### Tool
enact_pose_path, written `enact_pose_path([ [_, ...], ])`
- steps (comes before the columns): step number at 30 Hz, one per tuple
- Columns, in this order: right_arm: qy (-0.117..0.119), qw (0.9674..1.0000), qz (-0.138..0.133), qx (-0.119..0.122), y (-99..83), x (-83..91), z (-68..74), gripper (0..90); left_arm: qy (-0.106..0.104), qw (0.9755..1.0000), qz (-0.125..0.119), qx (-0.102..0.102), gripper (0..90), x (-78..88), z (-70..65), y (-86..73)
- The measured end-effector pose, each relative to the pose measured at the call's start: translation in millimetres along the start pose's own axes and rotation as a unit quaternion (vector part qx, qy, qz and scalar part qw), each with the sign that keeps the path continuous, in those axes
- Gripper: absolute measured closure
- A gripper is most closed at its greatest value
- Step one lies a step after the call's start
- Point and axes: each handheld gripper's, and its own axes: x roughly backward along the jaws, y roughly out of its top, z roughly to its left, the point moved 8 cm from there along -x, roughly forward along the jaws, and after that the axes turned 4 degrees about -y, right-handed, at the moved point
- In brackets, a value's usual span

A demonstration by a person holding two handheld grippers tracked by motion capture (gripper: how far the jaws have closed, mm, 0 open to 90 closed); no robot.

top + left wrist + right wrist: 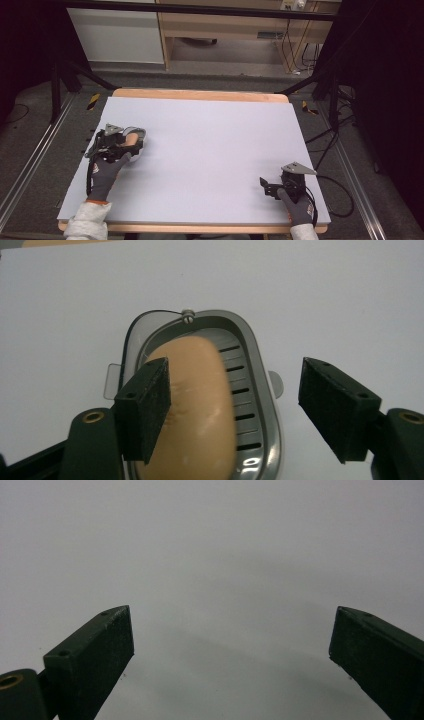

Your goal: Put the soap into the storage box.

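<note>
A grey metal soap dish with a slotted floor rests on the white table near its left edge, and a peach-coloured bar of soap lies in it. My left gripper is open right over the dish, one pad in front of the soap's left side and the other off the dish's right rim. From above, the left gripper covers most of the dish, with a strip of soap showing. My right gripper is open near the front right corner, with bare table between its jaws.
The white table top has a wooden rim at the back and front. Black stand legs and cables lie on the floor to both sides, and a wooden cabinet stands behind the table.
</note>
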Motion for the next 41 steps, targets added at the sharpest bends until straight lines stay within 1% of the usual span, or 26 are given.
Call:
enact_pose_path([
  [5, -0.003, 1.0, -0.001, 0.0, 0.1, -0.3, -1.1, 4.4, -0.006, 0.9999, -0.011, 0.007, 28.8, 4.9, -3.7, -0.8],
  [6, -0.005, 1.0, -0.003, 0.003, 0.2, -0.5, -2.1, 4.4, -0.007, 0.9999, -0.011, 0.005, 28.8, 5.7, -4.5, -1.5],
  [8, -0.007, 1.0, -0.003, -0.001, 0.6, 0.3, -2.4, 4.4, -0.011, 0.9998, -0.014, 0.004, 28.8, 8.2, -7.7, -3.3],
  [9, -0.006, 1.0, -0.003, -0.002, 0.8, 0.8, -2.5, 4.4, -0.017, 0.9998, -0.014, 0.002, 28.9, 10.1, -10.5, -4.8],
  [14, -0.013, 0.9999, -0.008, -0.002, 1.3, 2.0, -6.0, 4.4, -0.026, 0.9993, -0.022, -0.012, 28.6, 19.3, -20.6, -10.8],
  [16, -0.014, 0.9998, -0.007, -0.007, 1.2, 2.9, -6.9, 4.4, -0.032, 0.9991, -0.023, -0.015, 28.5, 23.0, -24.9, -13.7],
  [20, -0.026, 0.9996, -0.009, -0.007, 0.4, 3.7, -12.7, 4.4, -0.04, 0.9986, -0.027, -0.02, 27.7, 28.1, -33.2, -20.3],
  [22, -0.029, 0.9995, -0.008, -0.01, -0.1, 4.7, -14.5, 4.4, -0.043, 0.9984, -0.027, -0.025, 26.5, 30.8, -38.0, -26.0],
  [23, -0.032, 0.9994, -0.009, -0.008, -0.3, 4.9, -15.8, 4.4, -0.044, 0.9983, -0.026, -0.027, 25.9, 31.6, -40.0, -28.8],
  [26, -0.037, 0.9992, -0.009, -0.012, -2.2, 5.7, -20.1, 4.4, -0.047, 0.9982, -0.023, -0.03, 24.8, 33.7, -45.1, -37.9],
  [30, -0.04, 0.9988, -0.009, -0.024, -5.3, 8.0, -25.1, 4.4, -0.047, 0.9981, -0.014, -0.038, 23.2, 34.2, -50.0, -50.6],
  [31, -0.042, 0.9988, -0.011, -0.022, -5.5, 8.1, -27.2, 4.4, -0.047, 0.998, -0.01, -0.04, 22.8, 34.1, -50.5, -55.1],
  [33, -0.042, 0.9986, -0.008, -0.029, -6.3, 9.2, -28.5, 4.4, -0.047, 0.9981, -0.004, -0.041, 22.3, 34.1, -50.3, -62.4],
  [34, -0.044, 0.9986, -0.008, -0.028, -6.5, 9.2, -29.3, 4.4, -0.046, 0.998, -0.001, -0.042, 22.1, 34.3, -50.0, -65.2],
  [35, -0.047, 0.9985, -0.008, -0.027, -6.9, 8.9, -30.2, 4.4, -0.046, 0.998, 0.005, -0.042, 21.9, 35.3, -49.5, -72.2],
  [37, -0.048, 0.9985, -0.007, -0.028, -7.1, 8.8, -30.1, 4.4, -0.045, 0.9979, 0.008, -0.045, 21.9, 36.8, -48.6, -75.3],
  [41, -0.051, 0.9984, -0.003, -0.024, -8.4, 8.0, -31.0, 4.4, -0.041, 0.9981, 0.01, -0.044, 21.8, 40.2, -45.7, -82.1],
])
